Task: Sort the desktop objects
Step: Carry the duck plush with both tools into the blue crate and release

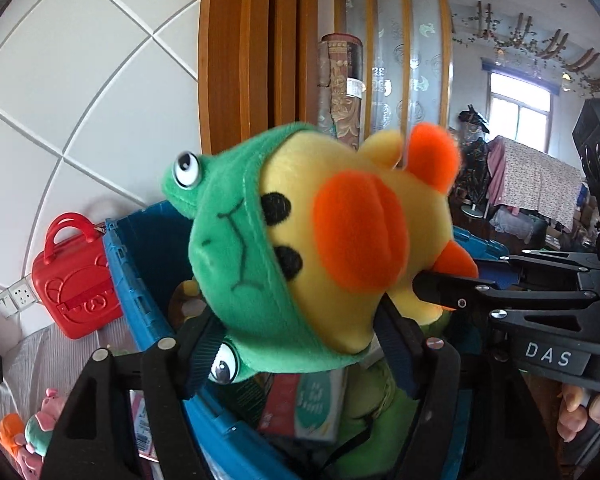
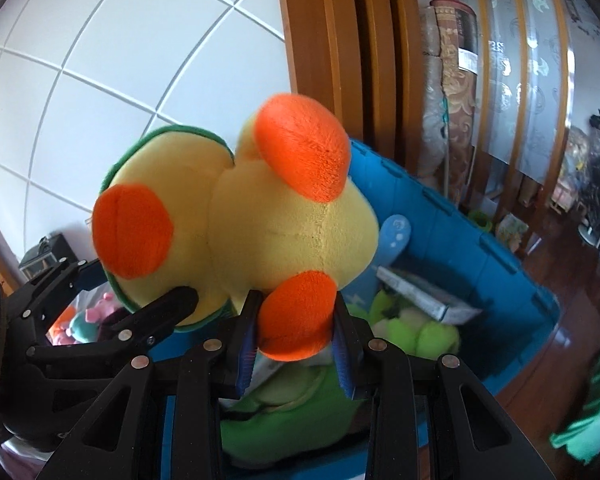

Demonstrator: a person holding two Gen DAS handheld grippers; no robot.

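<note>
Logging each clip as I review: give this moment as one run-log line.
left gripper: shut on duck plush head | right gripper: shut on its orange foot | plush held above blue bin | not released

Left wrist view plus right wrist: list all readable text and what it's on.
"DAS": white letters on the right gripper, seen in the left wrist view.
Print on the box in the blue bin: too blurred to read.
Label on the rolled mat: too small to read.
Digits on the frosted glass panel: mirrored, blurred, unreadable.
Nothing more readable in the right wrist view.
</note>
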